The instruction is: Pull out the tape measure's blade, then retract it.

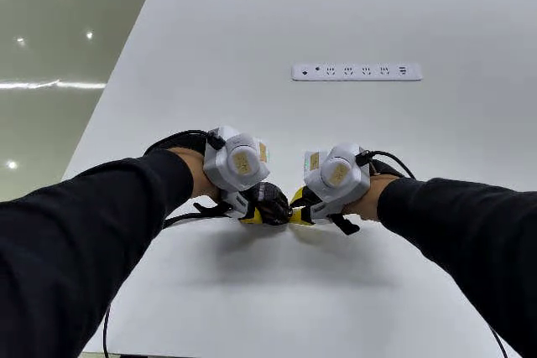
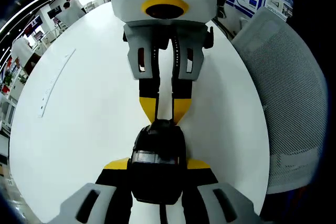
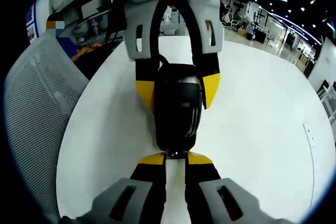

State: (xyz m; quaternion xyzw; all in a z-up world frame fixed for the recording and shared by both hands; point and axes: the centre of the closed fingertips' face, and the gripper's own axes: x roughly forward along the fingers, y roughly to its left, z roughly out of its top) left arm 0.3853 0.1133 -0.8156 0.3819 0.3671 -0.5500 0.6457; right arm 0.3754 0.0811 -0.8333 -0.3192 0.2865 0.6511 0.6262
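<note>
Left gripper (image 1: 252, 212) has its yellow-tipped jaws clamped on either side of the black tape measure (image 1: 273, 201), holding the case low at the near part of the white table (image 1: 252, 39); whether the case touches the tabletop cannot be told. Facing it tip to tip, the right gripper (image 1: 299, 215) has its jaws drawn together at the case's mouth, pinching what looks like the small blade tab (image 3: 176, 154) (tiny, with the case right against those tips). Both grippers sit close together between the person's dark sleeves (image 1: 84, 232). A white power strip (image 1: 357, 71) lies well apart, farther back on the table. A grey mesh chair back (image 2: 286, 103) stands beside the table.
</note>
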